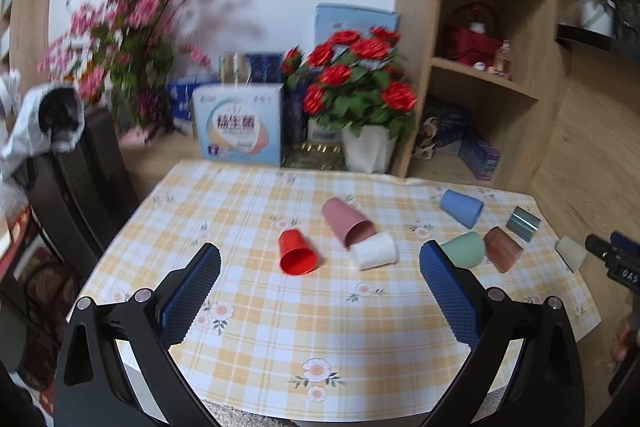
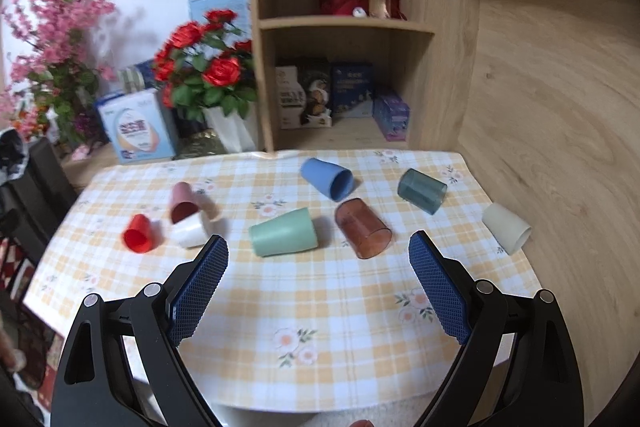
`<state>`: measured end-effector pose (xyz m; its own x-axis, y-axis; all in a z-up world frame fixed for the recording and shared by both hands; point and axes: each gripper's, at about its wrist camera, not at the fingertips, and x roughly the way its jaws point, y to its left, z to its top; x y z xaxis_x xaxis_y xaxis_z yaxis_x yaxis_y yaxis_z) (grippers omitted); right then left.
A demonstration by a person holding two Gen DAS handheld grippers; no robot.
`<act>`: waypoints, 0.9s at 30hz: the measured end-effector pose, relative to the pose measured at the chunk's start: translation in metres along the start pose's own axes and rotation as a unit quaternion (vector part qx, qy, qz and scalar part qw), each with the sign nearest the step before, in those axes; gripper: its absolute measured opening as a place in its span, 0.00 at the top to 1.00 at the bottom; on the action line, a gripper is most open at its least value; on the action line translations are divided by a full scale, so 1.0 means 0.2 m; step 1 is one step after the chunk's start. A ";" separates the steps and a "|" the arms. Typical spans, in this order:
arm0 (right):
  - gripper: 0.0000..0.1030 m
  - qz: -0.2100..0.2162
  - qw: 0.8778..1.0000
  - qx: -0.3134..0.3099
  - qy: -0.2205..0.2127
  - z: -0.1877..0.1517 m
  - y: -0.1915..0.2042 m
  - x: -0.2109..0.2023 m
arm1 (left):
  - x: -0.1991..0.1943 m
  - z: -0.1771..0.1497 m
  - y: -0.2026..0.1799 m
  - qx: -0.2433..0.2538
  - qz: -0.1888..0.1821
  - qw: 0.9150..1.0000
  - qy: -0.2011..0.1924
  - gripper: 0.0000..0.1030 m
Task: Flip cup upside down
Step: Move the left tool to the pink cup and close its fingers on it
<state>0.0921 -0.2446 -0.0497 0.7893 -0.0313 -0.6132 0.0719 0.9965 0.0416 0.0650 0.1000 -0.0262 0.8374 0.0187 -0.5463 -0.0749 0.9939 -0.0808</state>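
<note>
Bench (image 2: 340, 307) with the checked cloth sits under both tools, eight cups on it, all lying on their sides, none inverted: task not started, by my read. Left tool (image 1: 320, 259) released, jaws wide, empty; red cup (image 1: 298, 253) and white cup (image 1: 374, 251) just ahead between its fingers, pink cup (image 1: 346, 223) touching the white one. Right tool (image 2: 318, 251) also released, empty; green cup (image 2: 284, 233) and brown cup (image 2: 362, 229) just ahead of it.

Both wrist views look down and forward from above the counter's (image 1: 280, 307) near edge toward the back wall, the left from its left side, the right from its right; they share the scattered cups.
</note>
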 end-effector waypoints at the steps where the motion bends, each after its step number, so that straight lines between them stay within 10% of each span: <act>1: 0.14 0.001 1.000 0.005 0.010 0.00 -0.01 0.06 | 0.04 0.01 0.04 -0.010 0.001 1.000 0.006 0.06; 21: 0.14 -0.017 0.992 0.007 0.122 -0.07 0.00 0.74 | 1.03 0.20 0.22 -0.103 0.015 0.979 0.174 0.18; 27: 0.14 -0.023 0.989 0.014 0.146 -0.10 -0.06 0.85 | 1.52 0.24 0.06 -0.163 -0.074 0.944 0.276 0.20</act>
<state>0.2130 -0.2595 -0.1707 0.5758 -0.0499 -0.8161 0.1245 0.9918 0.0272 0.3436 0.1220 -0.1535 0.4490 -0.2671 -0.8527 -0.2163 0.8934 -0.3938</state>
